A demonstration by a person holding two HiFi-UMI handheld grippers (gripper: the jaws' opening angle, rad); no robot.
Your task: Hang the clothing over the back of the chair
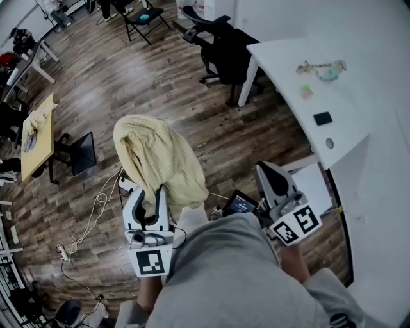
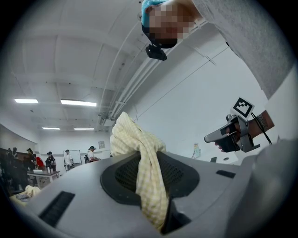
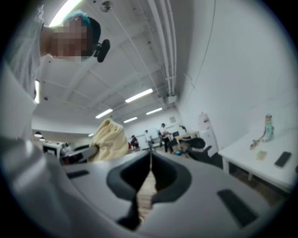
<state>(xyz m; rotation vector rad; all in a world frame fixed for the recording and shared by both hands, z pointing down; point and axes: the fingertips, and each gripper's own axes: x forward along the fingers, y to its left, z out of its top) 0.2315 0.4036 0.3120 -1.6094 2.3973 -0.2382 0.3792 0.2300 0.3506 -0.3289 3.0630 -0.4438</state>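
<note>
- Wood-plank floor (image 1: pixel 128 83) spreads through the room below us, and a white table (image 1: pixel 359 147) curves along the right side.
- We see the clothing (image 1: pixel 157 154), a pale yellow checked garment, bunched in a loose heap at the front of the left gripper (image 1: pixel 148 200), held up over the floor.
- In the left gripper view we find a twisted strand of that fabric running down between the two jaws, which are clamped on it; the rest of the cloth mounds up above them.
- Off to the right, well apart from the cloth, is the right gripper (image 1: pixel 269 172). In its own view the jaws are pressed together with only a thin slit between them, and we see just floor through it.
- Each gripper carries its marker cube at the rear, close to the person's grey top (image 1: pixel 237 275) at the bottom of the head view.
- Beyond the garment, near the far end of the white table, we make out a black office chair (image 1: pixel 224 48); a folding chair (image 1: pixel 146 16) stands farther back.
- On the white table lie a small black item (image 1: pixel 323 118) and a teal object (image 1: pixel 329 73) — both too small for us to name.
- At the left we spot a low wooden table (image 1: pixel 38 138) with a black seat (image 1: pixel 82 152) just beside it, and white cables (image 1: pixel 96 205) trailing across the floor to a power strip (image 1: pixel 62 253).
</note>
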